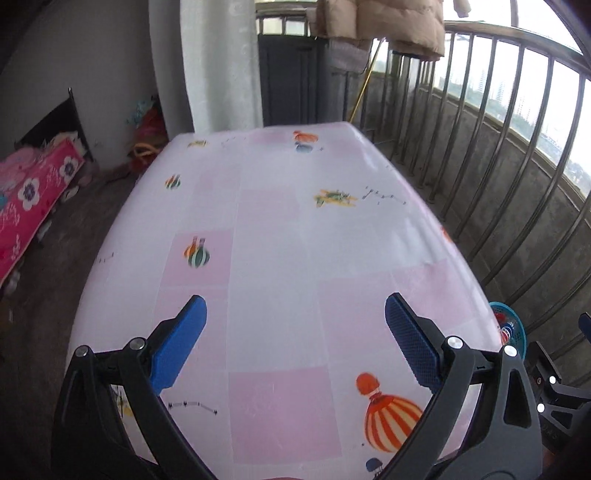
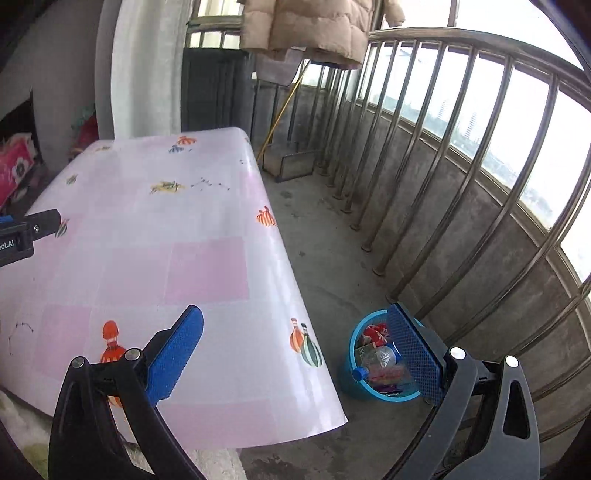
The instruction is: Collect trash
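Observation:
A blue waste basket (image 2: 356,384) stands on the concrete floor to the right of the table (image 2: 155,229). Inside it lie a clear plastic bottle (image 2: 376,360) with a blue cap and red wrappers (image 2: 375,332). My right gripper (image 2: 295,325) hangs open above the table's right edge and the basket, nothing between its blue pads. My left gripper (image 1: 295,314) is open over the pink balloon-print tablecloth (image 1: 277,240), also holding nothing. The basket's rim (image 1: 515,325) peeks past the table edge in the left wrist view. No loose trash shows on the tablecloth.
A metal railing (image 2: 461,177) on a low concrete wall runs along the right. A tan coat (image 2: 314,29) hangs at the back above a dark cabinet (image 2: 214,88). A bed with a pink floral cover (image 1: 33,195) is at the left. A yellow broomstick (image 2: 280,110) leans at the back.

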`<act>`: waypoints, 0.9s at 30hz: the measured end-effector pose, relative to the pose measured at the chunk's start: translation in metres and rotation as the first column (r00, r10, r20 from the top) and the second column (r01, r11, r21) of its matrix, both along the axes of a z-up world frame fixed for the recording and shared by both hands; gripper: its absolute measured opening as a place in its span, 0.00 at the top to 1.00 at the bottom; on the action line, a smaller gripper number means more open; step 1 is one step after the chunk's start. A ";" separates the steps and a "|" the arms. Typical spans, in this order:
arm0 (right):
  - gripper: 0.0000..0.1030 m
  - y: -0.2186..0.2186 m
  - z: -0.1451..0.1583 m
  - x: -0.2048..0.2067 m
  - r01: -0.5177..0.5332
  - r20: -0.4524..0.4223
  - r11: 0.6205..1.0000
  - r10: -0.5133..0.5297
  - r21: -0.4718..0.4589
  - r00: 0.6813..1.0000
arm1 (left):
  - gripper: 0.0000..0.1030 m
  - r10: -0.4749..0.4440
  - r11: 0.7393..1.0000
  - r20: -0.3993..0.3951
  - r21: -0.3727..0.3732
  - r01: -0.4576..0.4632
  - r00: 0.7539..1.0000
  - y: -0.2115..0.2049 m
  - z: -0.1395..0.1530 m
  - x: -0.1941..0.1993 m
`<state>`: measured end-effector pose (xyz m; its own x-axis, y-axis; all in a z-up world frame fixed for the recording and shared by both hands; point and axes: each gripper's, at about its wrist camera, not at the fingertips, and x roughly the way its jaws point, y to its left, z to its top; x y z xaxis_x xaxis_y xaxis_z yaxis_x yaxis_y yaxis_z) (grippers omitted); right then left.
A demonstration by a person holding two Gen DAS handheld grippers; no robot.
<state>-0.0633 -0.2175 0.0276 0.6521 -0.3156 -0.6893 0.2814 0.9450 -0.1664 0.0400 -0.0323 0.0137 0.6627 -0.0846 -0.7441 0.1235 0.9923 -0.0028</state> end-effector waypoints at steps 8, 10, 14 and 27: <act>0.06 0.004 -0.010 -0.006 0.048 -0.089 0.999 -0.046 0.023 0.995 | 0.10 -0.033 0.994 -0.096 0.102 0.043 0.995 -0.002 -0.022 -0.017; 0.06 -0.001 -0.009 -0.008 0.066 -0.089 0.998 -0.064 0.017 0.994 | 0.10 -0.044 0.991 -0.076 0.123 0.053 0.996 -0.006 -0.018 -0.021; 0.06 -0.012 -0.010 -0.016 0.128 -0.086 0.991 -0.124 0.042 0.989 | 0.10 -0.073 0.988 -0.057 0.134 0.080 0.996 -0.011 -0.014 -0.026; 0.06 -0.037 -0.021 -0.033 0.226 -0.115 0.972 -0.218 0.063 0.969 | 0.10 -0.114 0.981 -0.044 0.154 0.119 0.993 -0.022 -0.009 -0.022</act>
<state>-0.0962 -0.2544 0.0069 0.4929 -0.3891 -0.7783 0.4699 0.8718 -0.1383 0.0176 -0.0545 0.0051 0.6286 -0.0408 -0.7767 0.2406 0.9598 0.1443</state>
